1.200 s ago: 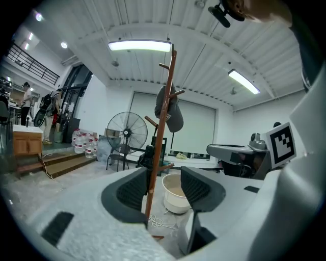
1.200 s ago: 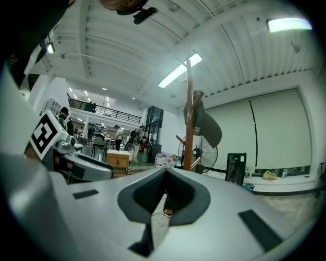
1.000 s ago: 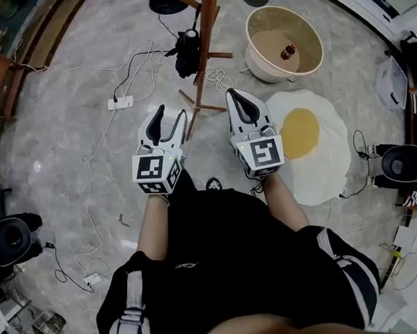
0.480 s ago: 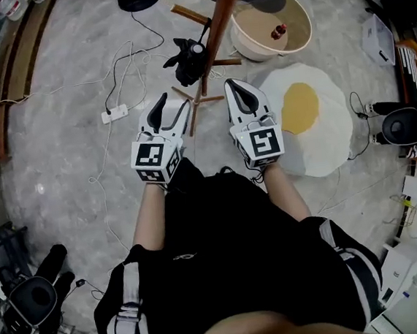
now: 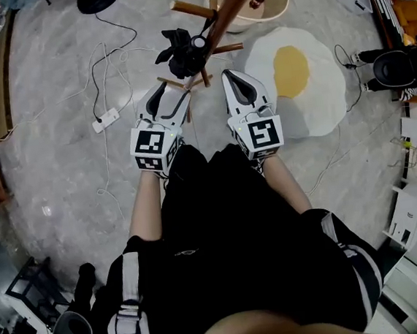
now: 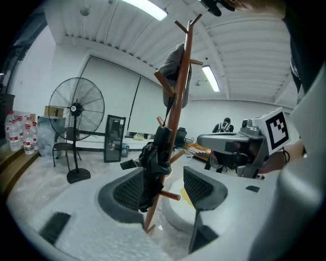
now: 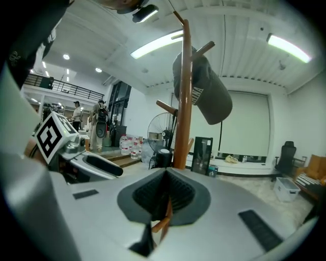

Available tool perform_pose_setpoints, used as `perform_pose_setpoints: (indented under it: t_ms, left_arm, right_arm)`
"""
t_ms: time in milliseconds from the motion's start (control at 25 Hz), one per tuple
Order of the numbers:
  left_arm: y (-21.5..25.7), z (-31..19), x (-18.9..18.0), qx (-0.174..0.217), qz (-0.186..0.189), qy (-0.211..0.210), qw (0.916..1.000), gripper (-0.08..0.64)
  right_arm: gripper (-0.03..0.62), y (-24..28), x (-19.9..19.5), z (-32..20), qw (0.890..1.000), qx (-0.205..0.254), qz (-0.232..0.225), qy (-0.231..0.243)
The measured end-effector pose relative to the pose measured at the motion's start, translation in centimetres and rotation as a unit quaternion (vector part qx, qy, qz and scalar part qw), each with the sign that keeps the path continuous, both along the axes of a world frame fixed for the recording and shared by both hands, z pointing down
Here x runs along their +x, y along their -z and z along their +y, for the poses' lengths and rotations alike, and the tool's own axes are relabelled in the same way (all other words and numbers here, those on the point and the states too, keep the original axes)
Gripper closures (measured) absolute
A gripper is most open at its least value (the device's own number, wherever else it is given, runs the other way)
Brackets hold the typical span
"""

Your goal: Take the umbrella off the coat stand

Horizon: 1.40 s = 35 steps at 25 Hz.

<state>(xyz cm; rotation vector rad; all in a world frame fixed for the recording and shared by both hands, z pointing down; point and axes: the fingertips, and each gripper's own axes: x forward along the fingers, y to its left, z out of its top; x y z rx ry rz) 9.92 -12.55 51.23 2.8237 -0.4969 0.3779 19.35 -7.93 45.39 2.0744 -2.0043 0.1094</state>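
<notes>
A brown wooden coat stand (image 5: 227, 17) rises just ahead of both grippers. A folded black umbrella (image 5: 182, 49) hangs from one of its lower pegs, on the left side of the pole. In the left gripper view the umbrella (image 6: 153, 171) lines up with the gap between the jaws but lies beyond their tips. My left gripper (image 5: 167, 100) is open and its jaws are opening, with nothing between the pads. My right gripper (image 5: 241, 92) sits right of the pole, its pads (image 7: 165, 191) closed together on nothing. A grey cap (image 7: 204, 86) hangs high on the stand.
A fried-egg rug (image 5: 295, 81) lies right of the stand, a beige basin (image 5: 235, 26) behind it. A power strip (image 5: 106, 120) and cables trail on the left floor. A standing fan (image 6: 76, 109) is far left. Black gear (image 5: 397, 67) sits at the right.
Both grippers have come forward and lower, closing on the foot of the stand. The umbrella now sits just beyond the left gripper's tips. The left jaws stand a little wider.
</notes>
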Motion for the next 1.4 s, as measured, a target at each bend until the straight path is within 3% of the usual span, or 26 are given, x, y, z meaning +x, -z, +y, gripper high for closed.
perform_pose_setpoints:
  t_ms: [200,720,880,1080,1400]
  left_arm:
    - [-2.2,-1.0,0.8,0.009,-0.016,-0.045,0.9988,0.276]
    - [-7.0,-3.9,4.6,0.051,-0.06,-0.075,0.9941,0.143]
    - [-7.7,-4.7,5.8,0.05,-0.057,-0.086,0.9934,0.112]
    - [-6.7,-5.2,7.9,0.053,-0.03,-0.13,0.9896,0.083]
    - [-8.6,-4.7,10.2,0.051,-0.048,-0.187,0.9798,0.063]
  right_arm:
    - [0.588,-1.1,-1.0,0.2,1.0,-0.019,-0.002,-0.021]
    - [0.586,-2.6,-0.4,-1.7,0.999,-0.041,0.009,-0.016]
    - [0.586,-3.1,0.4,-2.6,0.999,-0.05,0.012,-0.014]
    - [0.587,-3.1,1.6,-3.4,0.998,-0.054,0.016,-0.017]
    - [0.587,-3.3,3.1,-4.1,0.998,-0.056,0.013,-0.029]
